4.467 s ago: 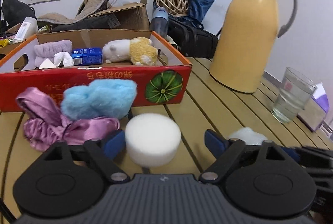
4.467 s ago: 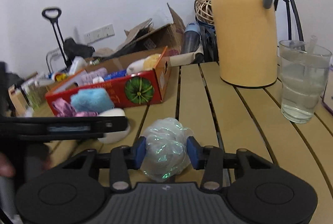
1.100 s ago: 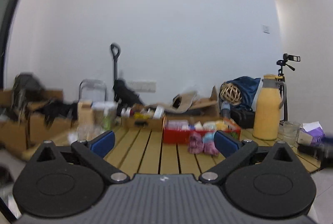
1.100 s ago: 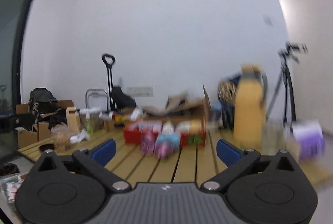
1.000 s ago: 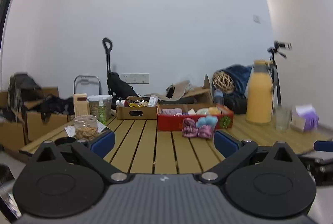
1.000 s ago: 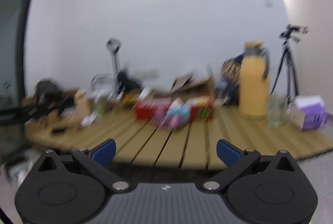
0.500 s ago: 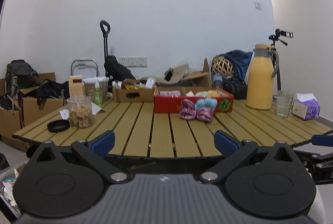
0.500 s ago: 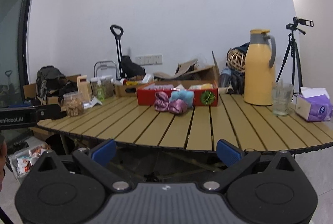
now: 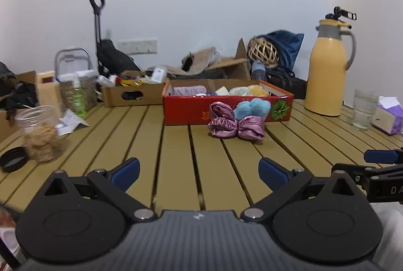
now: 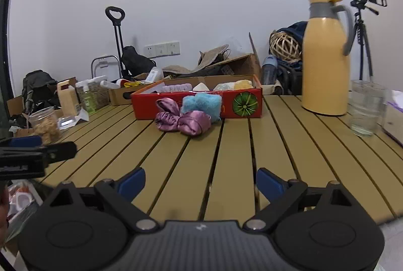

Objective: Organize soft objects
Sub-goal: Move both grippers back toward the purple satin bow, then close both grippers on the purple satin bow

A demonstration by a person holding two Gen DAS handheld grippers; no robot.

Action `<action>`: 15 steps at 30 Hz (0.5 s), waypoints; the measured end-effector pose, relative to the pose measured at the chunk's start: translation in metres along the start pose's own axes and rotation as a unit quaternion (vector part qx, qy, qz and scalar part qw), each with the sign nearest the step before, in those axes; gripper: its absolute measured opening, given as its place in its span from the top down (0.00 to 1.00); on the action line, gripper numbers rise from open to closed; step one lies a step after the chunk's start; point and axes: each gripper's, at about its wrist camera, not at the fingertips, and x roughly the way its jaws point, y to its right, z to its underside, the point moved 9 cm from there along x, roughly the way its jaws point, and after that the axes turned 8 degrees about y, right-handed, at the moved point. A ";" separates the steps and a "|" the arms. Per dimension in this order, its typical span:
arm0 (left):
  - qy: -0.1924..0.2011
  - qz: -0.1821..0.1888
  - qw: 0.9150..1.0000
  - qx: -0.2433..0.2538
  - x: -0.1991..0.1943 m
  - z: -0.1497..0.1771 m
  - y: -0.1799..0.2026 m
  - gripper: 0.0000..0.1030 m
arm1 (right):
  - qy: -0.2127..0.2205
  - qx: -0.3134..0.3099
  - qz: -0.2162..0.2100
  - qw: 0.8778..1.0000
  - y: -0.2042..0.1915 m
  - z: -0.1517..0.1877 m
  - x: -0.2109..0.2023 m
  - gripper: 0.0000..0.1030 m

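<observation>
The slatted table (image 10: 226,145) fills both views, and the task's goods sit toward its far side. The red box (image 10: 196,105) already holds a lilac cloth, pale pieces and a yellow plush, though they are too small to sort out. The flask (image 10: 326,64) stands to the box's right, with a glass (image 10: 365,110) of water just beside it.

Touching the box's front wall lie the purple satin bundle (image 10: 183,120) and, behind it, the blue puff (image 10: 201,102); these two look to be what is left to put away.

The left gripper (image 9: 199,171) is spread wide with nothing between its pads. The right gripper (image 10: 200,181) is also wide and bare, its jaws having just been closing a little, with only table between them. Both hover over the near slats, well apart from the soft goods.

Risks, as a guess: the satin is slippery and loosely knotted, so a shallow pinch could drag out one fold and leave the rest. A right-hand reach swinging wide might tip the glass. Pushing on the bundle could shove the light box backward.
</observation>
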 end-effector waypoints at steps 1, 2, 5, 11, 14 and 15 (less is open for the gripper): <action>-0.008 0.007 1.000 -0.001 0.017 -0.002 0.000 0.10 | -0.002 0.003 -0.004 1.000 0.002 -0.005 0.013 0.09; -0.018 0.015 1.000 0.001 0.032 -0.002 0.001 0.19 | -0.004 0.009 -0.009 1.000 0.004 -0.010 0.028 0.09; -0.050 0.044 0.998 0.002 0.086 -0.006 0.003 0.32 | -0.018 0.026 -0.030 0.999 0.008 -0.025 0.075 0.18; -0.079 0.076 0.994 -0.001 0.176 -0.015 0.007 0.30 | -0.040 0.036 -0.047 0.997 0.004 -0.044 0.172 0.27; -0.107 0.105 0.988 -0.024 0.207 -0.009 0.005 0.28 | -0.060 0.063 -0.063 0.994 0.008 -0.039 0.206 0.39; -0.115 0.114 0.986 -0.040 0.214 -0.007 0.004 0.29 | -0.066 0.072 -0.061 0.993 0.011 -0.037 0.213 0.40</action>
